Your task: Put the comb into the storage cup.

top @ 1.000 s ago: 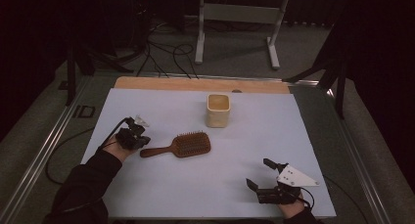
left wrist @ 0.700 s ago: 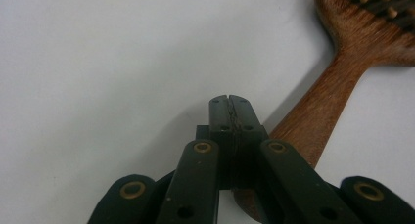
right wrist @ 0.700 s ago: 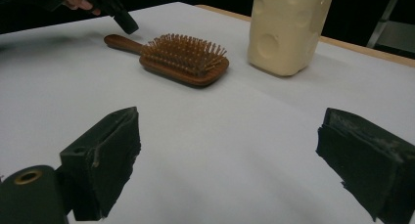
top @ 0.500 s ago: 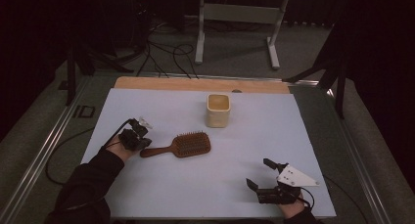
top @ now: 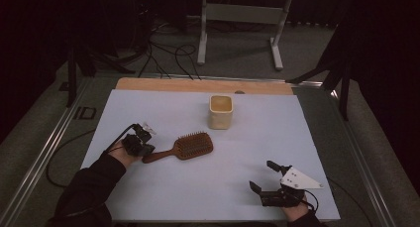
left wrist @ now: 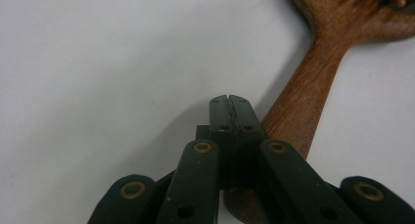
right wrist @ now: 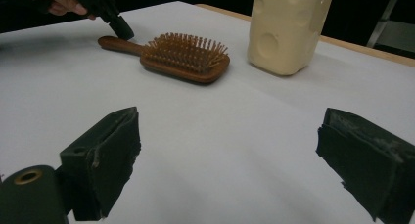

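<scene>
High view. A white sheet (top: 198,187) covers the table. A wooden hairbrush (top: 181,147) lies bristles up, left of centre, its handle pointing toward the person's left side. The left gripper (top: 141,146) sits at the tip of that handle, held by the left hand (top: 118,150). A cream cup (top: 220,111) stands upright beyond the brush head, apart from it. The right gripper (top: 263,176) rests near the front right corner of the sheet, well apart from the brush, its jaws spread wide and empty.

Left gripper view. The left gripper (left wrist: 230,102) has its two black jaws pressed together, with nothing between them. The jaws lie just beside the brush handle (left wrist: 298,106), at its left edge; whether they touch it cannot be told. The handle runs up and to the right to the brush head at the top corner.

Right gripper view. The right gripper (right wrist: 230,150) has its jaws standing far apart above bare sheet. Farther off, the hairbrush (right wrist: 183,57) lies flat, bristles upward, and the left gripper's tip (right wrist: 120,27) meets the handle end. The cream cup (right wrist: 288,28) stands right of the brush head, near but not touching.
</scene>
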